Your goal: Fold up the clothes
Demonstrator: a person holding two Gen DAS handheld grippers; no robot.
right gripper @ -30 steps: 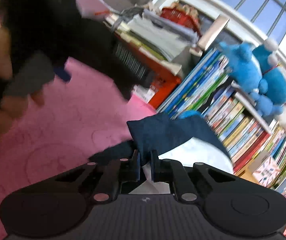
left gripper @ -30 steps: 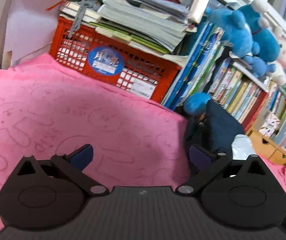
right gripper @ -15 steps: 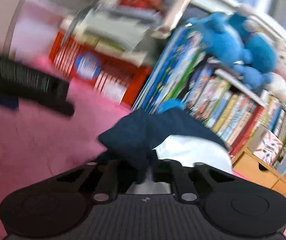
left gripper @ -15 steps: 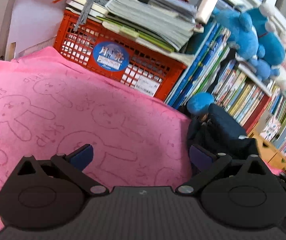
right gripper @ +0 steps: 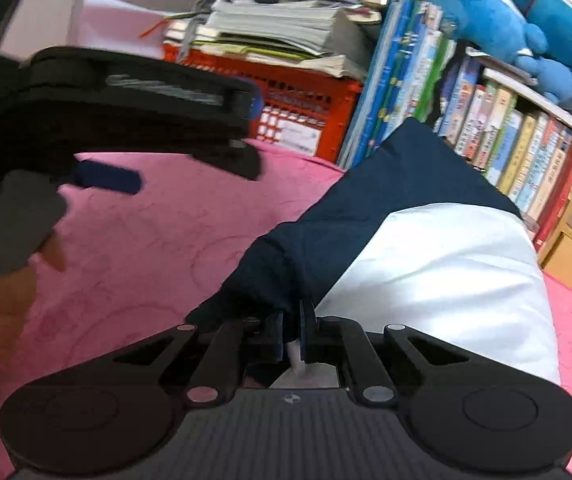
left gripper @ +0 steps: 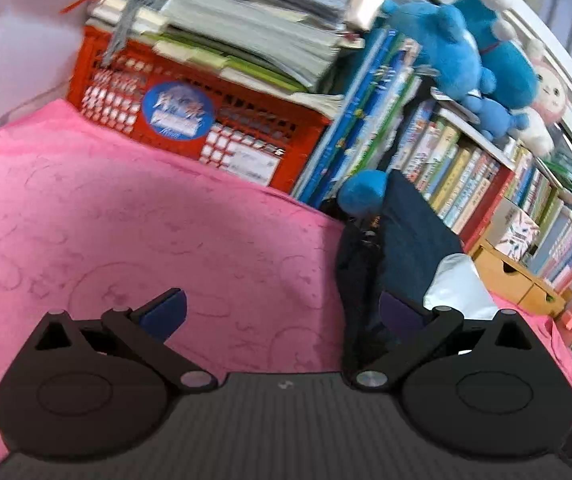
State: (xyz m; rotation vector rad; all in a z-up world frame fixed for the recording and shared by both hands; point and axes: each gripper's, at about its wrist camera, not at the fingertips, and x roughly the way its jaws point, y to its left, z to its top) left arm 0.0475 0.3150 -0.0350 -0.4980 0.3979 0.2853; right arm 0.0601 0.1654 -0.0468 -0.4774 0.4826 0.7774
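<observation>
A navy and white garment [right gripper: 426, 240] lies bunched on the pink towel [right gripper: 158, 232], in front of the bookshelf. My right gripper [right gripper: 292, 338] is shut on its near edge, with navy and white cloth pinched between the pads. In the left wrist view the same garment [left gripper: 410, 252] sits at the right, its dark folds hanging by the right finger. My left gripper [left gripper: 282, 312] is open above the pink towel [left gripper: 126, 220], nothing between its fingers. From the right wrist view the left gripper [right gripper: 106, 178] is at the left, held by a hand.
A red crate [left gripper: 190, 120] with stacked papers [left gripper: 254, 36] stands behind the towel. Rows of books [left gripper: 466, 176] fill a shelf at the right, with blue plush toys [left gripper: 470, 52] on top. A wooden drawer box [left gripper: 514, 276] is at the far right.
My right gripper has rolled and risen slightly with the garment's edge still pinched, so the cloth spreads wider in its view. The left gripper has stayed open over the towel.
</observation>
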